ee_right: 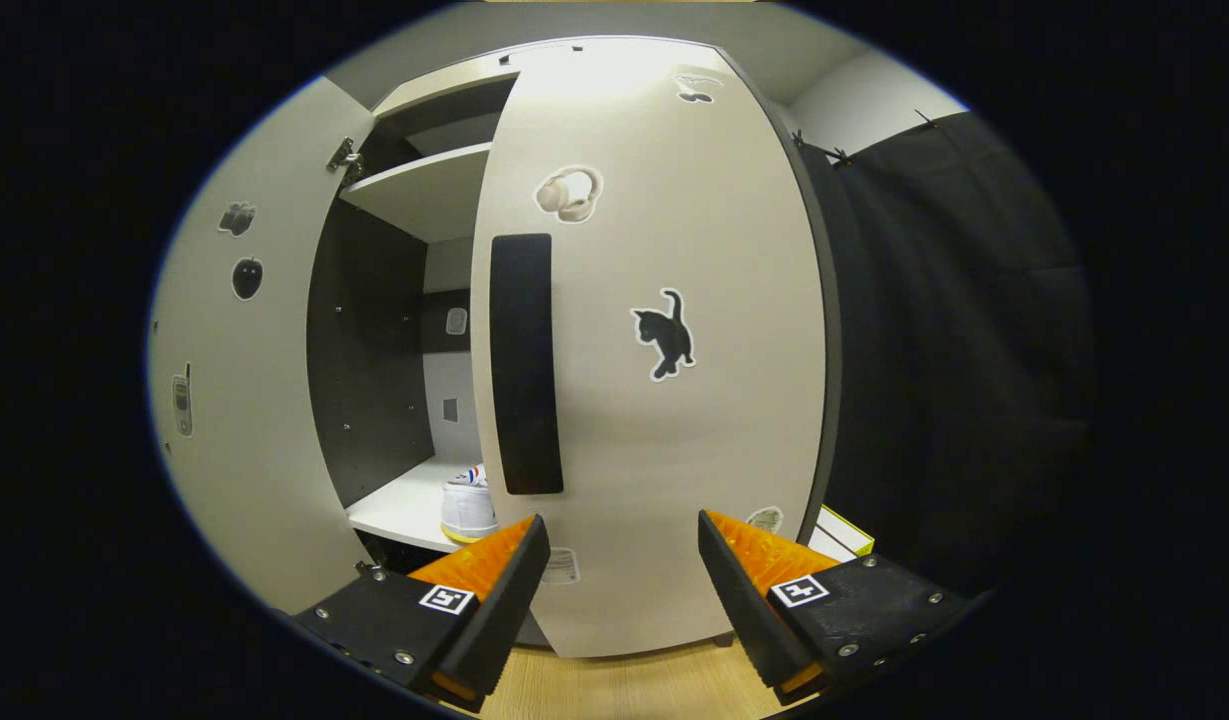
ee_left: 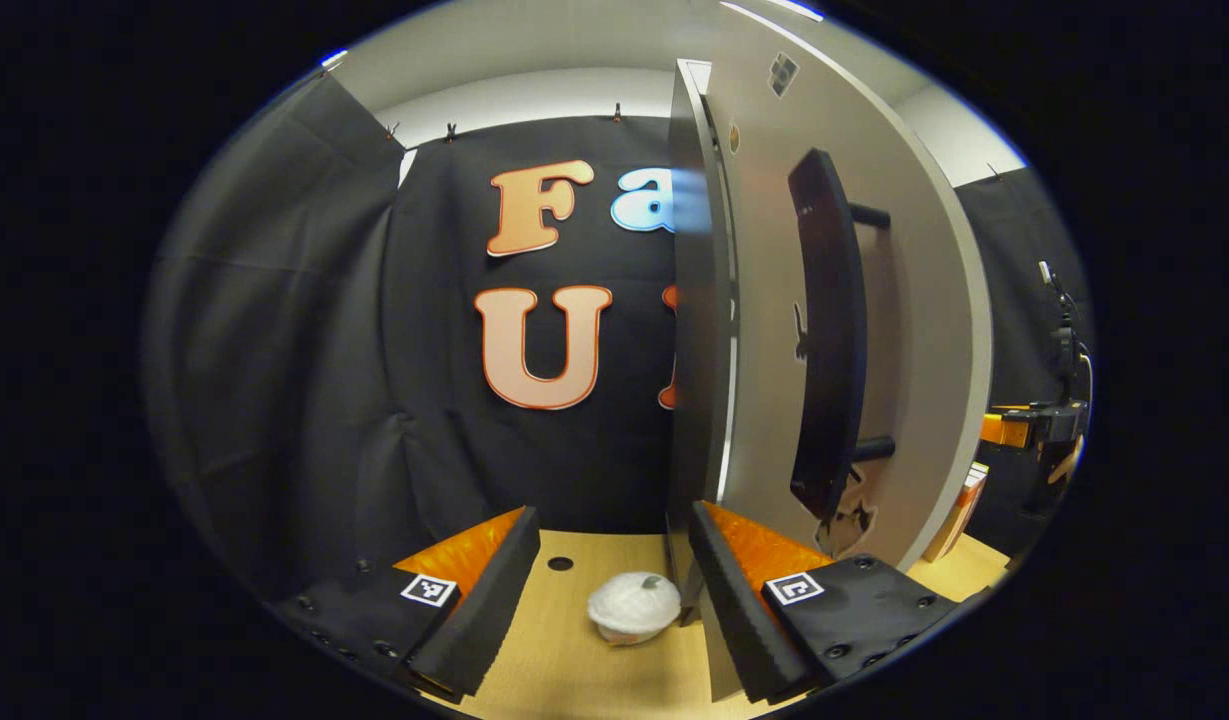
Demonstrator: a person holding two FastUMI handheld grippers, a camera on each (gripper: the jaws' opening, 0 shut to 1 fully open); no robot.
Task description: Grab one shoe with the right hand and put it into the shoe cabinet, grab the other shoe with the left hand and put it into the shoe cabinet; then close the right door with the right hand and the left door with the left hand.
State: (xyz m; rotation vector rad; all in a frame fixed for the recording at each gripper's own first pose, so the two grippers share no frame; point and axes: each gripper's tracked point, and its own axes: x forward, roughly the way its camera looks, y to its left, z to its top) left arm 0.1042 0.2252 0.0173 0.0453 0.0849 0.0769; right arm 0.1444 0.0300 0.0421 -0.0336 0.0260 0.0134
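In the right gripper view the shoe cabinet's right door (ee_right: 654, 420) stands nearly closed, its black handle (ee_right: 522, 365) facing me. The left door (ee_right: 239, 400) stands wide open. Through the gap a white shoe with a yellow sole (ee_right: 469, 505) rests on the lower shelf (ee_right: 399, 510). My right gripper (ee_right: 624, 590) is open just in front of the right door, holding nothing. In the left gripper view a cabinet door (ee_left: 924, 330) with a black handle (ee_left: 824, 330) stands nearly edge-on, just ahead and to the right. My left gripper (ee_left: 609, 590) is open and holds nothing.
A white rounded object (ee_left: 634, 605) lies on the wooden surface (ee_left: 564, 650) between my left fingers, by the door's foot. A box (ee_left: 959, 510) (ee_right: 839, 535) leans beside the cabinet. An orange and black device (ee_left: 1039, 425) shows far right. Black cloth walls surround the booth.
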